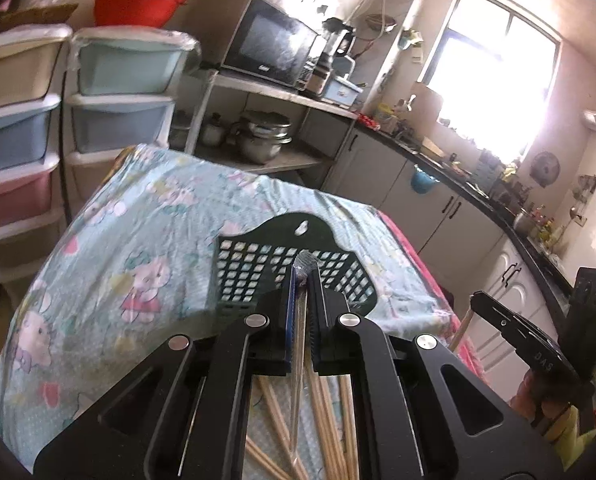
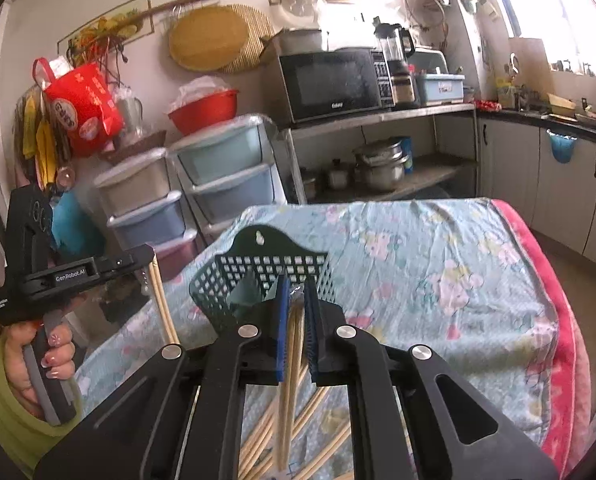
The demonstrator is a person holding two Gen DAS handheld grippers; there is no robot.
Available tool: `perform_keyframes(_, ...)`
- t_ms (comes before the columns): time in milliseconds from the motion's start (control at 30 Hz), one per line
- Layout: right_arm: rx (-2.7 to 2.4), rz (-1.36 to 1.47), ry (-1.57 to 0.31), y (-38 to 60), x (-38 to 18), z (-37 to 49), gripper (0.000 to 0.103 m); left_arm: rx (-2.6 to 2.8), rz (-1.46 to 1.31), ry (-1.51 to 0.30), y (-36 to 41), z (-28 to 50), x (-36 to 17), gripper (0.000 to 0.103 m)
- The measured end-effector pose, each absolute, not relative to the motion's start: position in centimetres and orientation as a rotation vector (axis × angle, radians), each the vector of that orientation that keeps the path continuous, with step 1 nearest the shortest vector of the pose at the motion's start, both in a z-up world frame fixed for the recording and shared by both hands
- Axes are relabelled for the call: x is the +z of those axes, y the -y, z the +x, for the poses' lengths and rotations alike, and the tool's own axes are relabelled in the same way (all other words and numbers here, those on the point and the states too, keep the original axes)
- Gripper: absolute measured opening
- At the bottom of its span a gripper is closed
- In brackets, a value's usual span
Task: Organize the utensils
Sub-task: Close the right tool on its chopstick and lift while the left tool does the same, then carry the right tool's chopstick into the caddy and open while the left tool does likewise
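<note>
The left gripper (image 1: 304,276) pinches what looks like a plastic-wrapped chopstick (image 1: 298,360). The right gripper (image 2: 295,300) pinches wooden chopsticks (image 2: 287,380). At twelve o'clock of both stands a dark green lattice utensil holder (image 2: 265,268) on the patterned cloth (image 2: 438,260); loose chopsticks (image 1: 330,420) lie at six.

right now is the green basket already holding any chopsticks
No: the green basket lies empty on the cloth, while the right gripper is clamped on chopsticks in front of it.
</note>
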State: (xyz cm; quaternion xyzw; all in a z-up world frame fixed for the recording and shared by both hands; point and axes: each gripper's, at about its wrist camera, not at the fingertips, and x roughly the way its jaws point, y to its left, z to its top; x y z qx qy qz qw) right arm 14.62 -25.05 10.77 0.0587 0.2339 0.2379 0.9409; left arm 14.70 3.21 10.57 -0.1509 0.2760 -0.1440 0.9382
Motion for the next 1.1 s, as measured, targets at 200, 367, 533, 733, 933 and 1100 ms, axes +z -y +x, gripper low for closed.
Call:
perform_keyframes(200, 0.485, 0.122, -0.427, 25.4, 12.3, 14.8, 0.006, -0.323, -0.303, -0.513, -2.6, 15.2, 12.7, 0.003)
perform_keyframes(367, 0.501, 0.120, -0.395, 25.1, 13.5, 15.0, 0.006, -0.333, -0.300, -0.463, -2.3, 15.6, 14.6, 0.003)
perform_keyframes(533, 0.523, 0.120, -0.353, 24.6, 15.2, 15.3, 0.006, -0.327, -0.296, -0.411, -2.3, 16.1, 16.7, 0.003)
perform_keyframes(733, 0.573, 0.129, -0.293, 23.5, 18.0, 15.6, 0.006, -0.302, -0.323, -0.340, -3.3, 16.8, 18.9, 0.003)
perform_keyframes(933, 0.587, 0.128, -0.246, 22.3, 20.1, 16.6, 0.006, -0.252, -0.308, -0.276, -4.1, 17.4, 21.2, 0.003)
perform_keyframes(1100, 0.595, 0.148, -0.233, 21.8, 21.3, 18.0, 0.006, -0.207, -0.300, -0.256, -4.9, 18.5, 22.1, 0.003)
